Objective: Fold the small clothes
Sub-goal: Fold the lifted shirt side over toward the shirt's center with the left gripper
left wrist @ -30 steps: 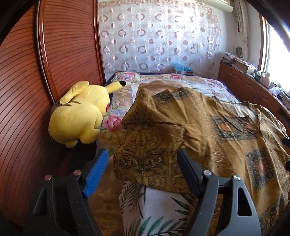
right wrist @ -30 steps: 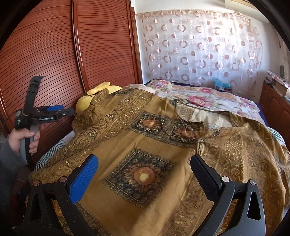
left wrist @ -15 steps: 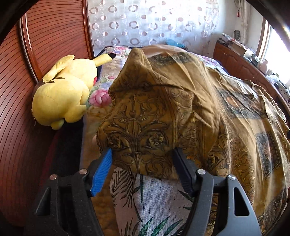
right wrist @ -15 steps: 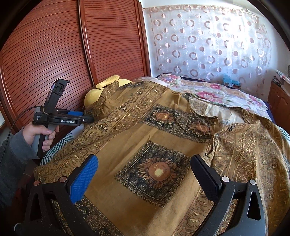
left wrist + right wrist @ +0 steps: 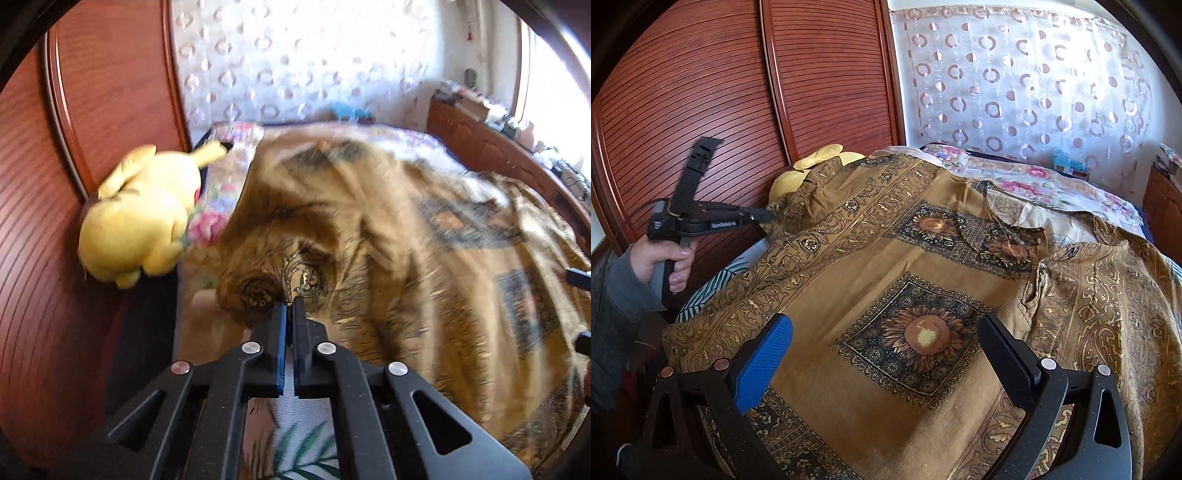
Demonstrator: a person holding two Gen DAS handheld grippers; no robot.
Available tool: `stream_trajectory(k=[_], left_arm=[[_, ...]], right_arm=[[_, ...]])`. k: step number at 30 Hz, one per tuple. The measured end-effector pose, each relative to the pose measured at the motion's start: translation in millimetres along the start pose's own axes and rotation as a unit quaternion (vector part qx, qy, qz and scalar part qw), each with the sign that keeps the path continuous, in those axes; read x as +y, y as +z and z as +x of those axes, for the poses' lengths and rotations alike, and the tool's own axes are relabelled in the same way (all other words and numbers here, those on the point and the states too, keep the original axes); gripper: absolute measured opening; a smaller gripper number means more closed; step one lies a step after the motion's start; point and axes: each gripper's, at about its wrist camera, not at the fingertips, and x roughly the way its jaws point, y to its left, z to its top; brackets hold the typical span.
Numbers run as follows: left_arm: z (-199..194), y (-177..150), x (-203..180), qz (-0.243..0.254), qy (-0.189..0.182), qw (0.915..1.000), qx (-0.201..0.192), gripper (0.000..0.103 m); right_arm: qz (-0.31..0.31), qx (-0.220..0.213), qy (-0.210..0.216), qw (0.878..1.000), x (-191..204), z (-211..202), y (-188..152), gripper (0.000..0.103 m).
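On the bed, the brown-and-gold patterned garment was spread over most of the floral bedding, with its near-left edge bunched up into a lump. The left gripper had just snapped its jaws together and was pinching the very tip of that bunched edge; in the left wrist view the fabric sits right between the pads with basically no gap. The right gripper was hanging over the big sunflower square in the middle of the cloth, jaws spread wide, holding nothing.

My take on doing this step well: that left grab looked pretty shallow, only a little nub of cloth in there, so I'd have lifted slow and checked it held before dragging the edge across. Thin, slippery-looking fabric like this probably slides out if you yank. I'd also have gotten the right claw onto the matching edge first, so the fold came over even instead of twisting.

The yellow plush toy was just beside the grabbed corner, up against the wooden wardrobe doors, so pulling away from it seemed smart.
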Motion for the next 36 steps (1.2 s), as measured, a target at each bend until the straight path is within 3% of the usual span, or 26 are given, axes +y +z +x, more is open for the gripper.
stream_trajectory(k=[8,13,19,26,29,31,32,33,36], left_arm=[[-39,32,-50,0.044,-0.051,0.9959,-0.060,0.002],[-45,37,-92,0.079,-0.081,0.9914,-0.066,0.003],[-46,22,-111,0.091,-0.101,0.9889,-0.059,0.009],[-74,9,-89,0.049,-0.093,0.9897,-0.097,0.040],[-84,3,-78,0.041,-0.075,0.9904,-0.108,0.044],[-89,0,-70,0.033,-0.065,0.9904,-0.117,0.058],[-92,-2,-65,0.028,-0.062,0.9900,-0.123,0.073],[-96,-5,-58,0.019,-0.059,0.9893,-0.132,0.082],[-100,-10,-44,-0.004,-0.056,0.9885,-0.140,0.082]], right_arm=[[0.018,-0.021,-0.017,0.999,-15,-18,-2,0.098],[0.039,-0.035,-0.028,0.998,-30,-31,-7,0.098],[0.060,-0.043,-0.025,0.997,-38,-38,-14,0.098],[0.052,-0.040,-0.032,0.997,-29,-35,-8,0.092],[0.029,-0.039,-0.033,0.998,-23,-33,1,0.090],[0.011,-0.043,-0.030,0.999,-16,-29,10,0.090],[0.001,-0.047,-0.028,0.999,-12,-26,16,0.089],[-0.008,-0.051,-0.025,0.998,-8,-24,22,0.086],[-0.032,-0.056,-0.012,0.998,2,-10,39,0.078]])
